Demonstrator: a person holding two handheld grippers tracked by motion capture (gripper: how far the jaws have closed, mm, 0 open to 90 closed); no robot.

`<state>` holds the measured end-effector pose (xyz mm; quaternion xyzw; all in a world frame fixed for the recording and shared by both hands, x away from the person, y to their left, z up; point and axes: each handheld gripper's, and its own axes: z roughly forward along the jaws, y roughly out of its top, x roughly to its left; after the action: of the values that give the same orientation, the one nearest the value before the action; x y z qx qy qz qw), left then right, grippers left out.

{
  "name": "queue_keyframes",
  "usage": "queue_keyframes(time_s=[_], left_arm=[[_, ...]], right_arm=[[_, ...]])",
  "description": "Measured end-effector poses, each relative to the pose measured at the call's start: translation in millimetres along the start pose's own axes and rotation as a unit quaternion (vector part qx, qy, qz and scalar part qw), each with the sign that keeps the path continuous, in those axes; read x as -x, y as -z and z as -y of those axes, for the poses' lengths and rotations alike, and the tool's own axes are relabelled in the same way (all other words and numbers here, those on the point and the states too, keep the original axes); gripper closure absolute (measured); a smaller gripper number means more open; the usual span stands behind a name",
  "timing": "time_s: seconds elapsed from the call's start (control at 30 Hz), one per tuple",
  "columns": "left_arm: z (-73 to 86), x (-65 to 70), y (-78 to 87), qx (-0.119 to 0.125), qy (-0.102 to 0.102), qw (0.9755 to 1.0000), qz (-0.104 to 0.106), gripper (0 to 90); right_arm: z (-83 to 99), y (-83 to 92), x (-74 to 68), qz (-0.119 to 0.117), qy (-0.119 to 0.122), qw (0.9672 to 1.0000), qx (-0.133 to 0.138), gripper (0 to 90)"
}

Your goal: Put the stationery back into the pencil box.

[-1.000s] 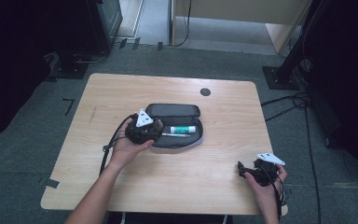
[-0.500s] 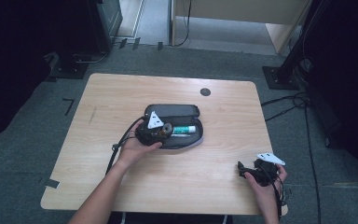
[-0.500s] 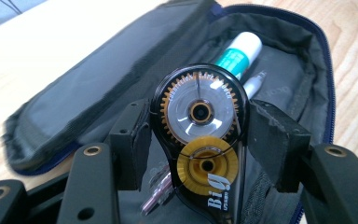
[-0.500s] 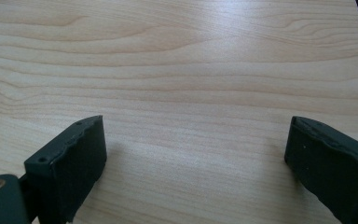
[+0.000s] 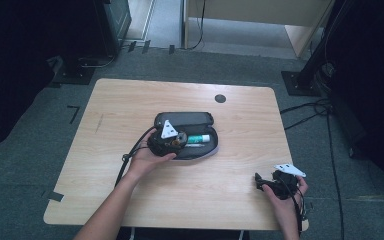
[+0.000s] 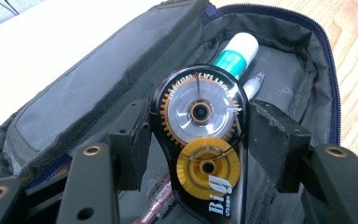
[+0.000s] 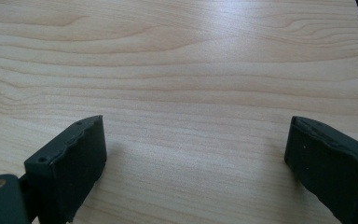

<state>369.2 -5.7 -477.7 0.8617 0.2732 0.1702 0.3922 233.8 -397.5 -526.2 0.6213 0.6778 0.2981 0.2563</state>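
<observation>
Packing nearly done: left gripper (image 6: 198, 140) fingers (image 6: 131, 140) clamp the correction tape dispenser (image 6: 200, 144) low inside the open pencil case (image 5: 186, 137) beside glue stick (image 6: 235, 53) and pens, release pending; right gripper (image 5: 267, 184) idles wide open, empty, over the counter (image 5: 130, 105).

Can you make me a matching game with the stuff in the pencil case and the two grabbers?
Things:
1. correction tape
2. glue stick
3. right gripper
4. pencil case

States:
A. jaws wide apart over bare wood
B. lying open on the table
C. between the left gripper's jaws
D. white and teal, inside the case

Pairs: 1-C, 2-D, 3-A, 4-B
</observation>
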Motion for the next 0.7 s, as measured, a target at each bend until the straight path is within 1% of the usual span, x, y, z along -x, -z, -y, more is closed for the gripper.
queue_keyframes(time_s=[0.03, 0.07, 0.2, 0.33, 0.57, 0.7], left_arm=[[-0.3, 0.8, 0.2, 0.0, -0.001, 1.0, -0.001, 42.5], [-0.5, 1.3, 0.2, 0.002, -0.003, 1.0, -0.002, 45.1], [-1.8, 1.9, 2.0, 0.004, -0.002, 1.0, -0.001, 44.5], [-1.9, 0.0, 5.0, 0.008, 0.003, 1.0, 0.001, 45.0], [1.3, -4.8, 15.4, 0.025, 0.028, 0.9993, 0.0, 42.5], [4.3, -8.9, 24.4, 0.038, 0.05, 0.998, 0.004, 41.6]], right_arm=[[0.0, 0.0, 0.0, 0.0, 0.0, 1.0, 0.0, 5.0], [0.0, 0.0, 0.0, 0.0, 0.0, 1.0, 0.0, 5.0], [0.0, 0.0, 0.0, 0.0, 0.0, 1.0, 0.0, 5.1], [0.0, 0.0, 0.0, 0.0, 0.0, 1.0, 0.0, 5.1], [0.0, 0.0, -0.1, 0.0, 0.0, 1.0, 0.0, 5.1], [0.0, 0.0, -0.1, 0.0, 0.0, 1.0, 0.0, 5.1]])
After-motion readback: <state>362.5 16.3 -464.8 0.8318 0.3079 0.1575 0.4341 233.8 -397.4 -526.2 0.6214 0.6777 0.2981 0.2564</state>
